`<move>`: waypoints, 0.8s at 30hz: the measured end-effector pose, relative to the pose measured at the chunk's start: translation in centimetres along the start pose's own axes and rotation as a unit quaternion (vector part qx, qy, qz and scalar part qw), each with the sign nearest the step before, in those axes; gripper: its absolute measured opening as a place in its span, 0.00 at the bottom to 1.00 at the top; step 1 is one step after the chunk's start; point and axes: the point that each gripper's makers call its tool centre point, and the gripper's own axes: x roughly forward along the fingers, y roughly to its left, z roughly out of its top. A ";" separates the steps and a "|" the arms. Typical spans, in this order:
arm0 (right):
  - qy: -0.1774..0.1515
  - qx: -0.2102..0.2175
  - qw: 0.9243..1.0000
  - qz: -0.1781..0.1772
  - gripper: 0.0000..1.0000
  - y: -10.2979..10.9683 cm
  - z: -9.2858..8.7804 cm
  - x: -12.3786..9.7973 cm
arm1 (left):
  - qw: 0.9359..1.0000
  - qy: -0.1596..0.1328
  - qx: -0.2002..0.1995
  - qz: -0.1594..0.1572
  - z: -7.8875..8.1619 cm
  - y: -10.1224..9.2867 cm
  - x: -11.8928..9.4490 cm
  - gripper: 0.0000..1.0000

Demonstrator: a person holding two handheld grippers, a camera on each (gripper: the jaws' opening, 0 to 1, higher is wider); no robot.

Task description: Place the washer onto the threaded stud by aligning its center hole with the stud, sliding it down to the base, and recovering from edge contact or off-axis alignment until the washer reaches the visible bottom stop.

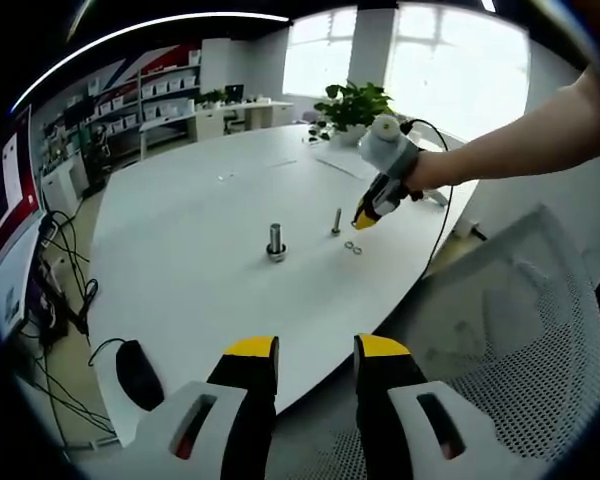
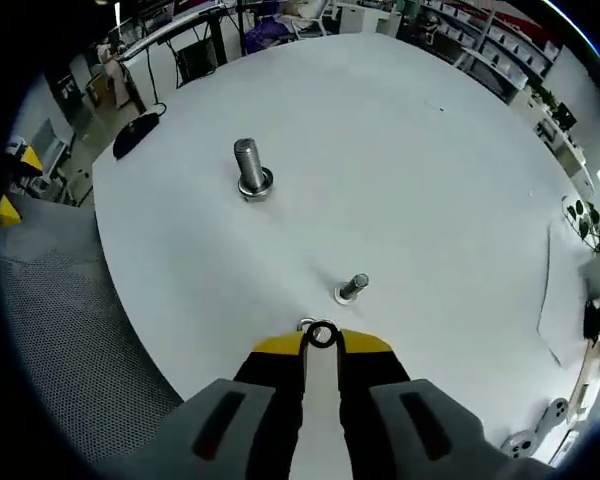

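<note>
Big white bench (image 2: 430, 180) with a fat bolt (image 2: 250, 168) standing up and a thin bolt (image 2: 352, 288) standing near it. Left gripper (image 1: 315, 350) back by the bench edge, jaws apart and holding nothing. Right gripper (image 2: 321, 343) low by the thin bolt, jaws pinched on a small washer (image 2: 321, 334); two more little rings (image 1: 354, 246) flat on the bench just beside.

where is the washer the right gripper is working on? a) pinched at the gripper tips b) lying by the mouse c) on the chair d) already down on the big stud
a: in the right gripper view the washer sits pinched at the right gripper tips.
</note>
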 end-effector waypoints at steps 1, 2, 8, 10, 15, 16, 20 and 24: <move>-0.002 0.000 1.000 -0.001 0.13 -0.1 0.2 -0.1 | 1.000 0.000 0.000 0.000 0.0 0.0 0.0 0.28; -0.003 -0.001 1.000 -0.002 0.13 -0.2 0.3 -0.2 | 1.000 0.000 0.001 0.000 0.0 0.0 0.0 0.28; -0.014 -0.005 1.000 -0.011 0.13 -1.1 1.4 -0.9 | 1.000 0.000 0.000 0.000 0.0 0.0 0.0 0.28; -0.015 -0.004 1.000 -0.010 0.13 -1.2 1.6 -1.0 | 1.000 0.000 0.000 0.000 0.0 0.0 0.0 0.28; -0.018 -0.008 1.000 -0.012 0.13 -1.4 1.9 -0.9 | 1.000 0.002 0.000 -0.001 -0.1 0.0 0.0 0.28; -0.018 -0.008 1.000 -0.013 0.13 -1.5 1.9 -0.9 | 1.000 0.002 0.001 -0.001 -0.1 0.0 0.0 0.28; -0.019 -0.015 1.000 -0.017 0.13 -1.8 2.3 -0.7 | 1.000 0.003 0.001 -0.001 -0.1 0.0 0.1 0.28; -0.021 -0.018 0.999 -0.017 0.13 -1.9 2.9 -0.6 | 1.000 0.003 0.001 -0.002 -0.1 0.0 0.1 0.28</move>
